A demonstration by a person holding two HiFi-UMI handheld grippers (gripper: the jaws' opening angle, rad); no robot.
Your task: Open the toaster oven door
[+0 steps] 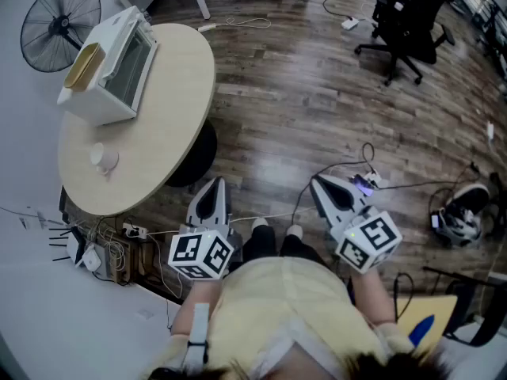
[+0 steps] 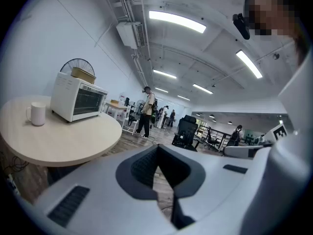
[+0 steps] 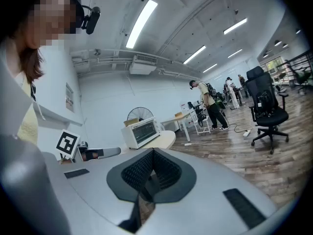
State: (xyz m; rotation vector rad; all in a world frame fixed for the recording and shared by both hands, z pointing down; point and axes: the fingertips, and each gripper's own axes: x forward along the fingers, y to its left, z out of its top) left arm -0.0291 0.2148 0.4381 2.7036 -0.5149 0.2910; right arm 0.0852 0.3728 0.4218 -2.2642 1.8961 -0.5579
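Note:
The white toaster oven (image 1: 111, 66) stands on the far left part of a round beige table (image 1: 166, 133), its glass door closed. It also shows in the left gripper view (image 2: 78, 102) and, small, in the right gripper view (image 3: 142, 132). My left gripper (image 1: 212, 187) hangs over the wooden floor just off the table's near edge, well short of the oven. Its jaws meet at the tip (image 2: 157, 148) with nothing between them. My right gripper (image 1: 321, 184) is further right, also over the floor, shut and empty (image 3: 152, 152).
A tan box (image 1: 81, 66) lies on top of the oven and a white cup (image 1: 103, 158) stands on the table nearer me. A floor fan (image 1: 59, 24) is behind the table, a black office chair (image 1: 408, 22) far right. Cables (image 1: 372, 179) cross the floor. People stand in the distance (image 2: 145, 112).

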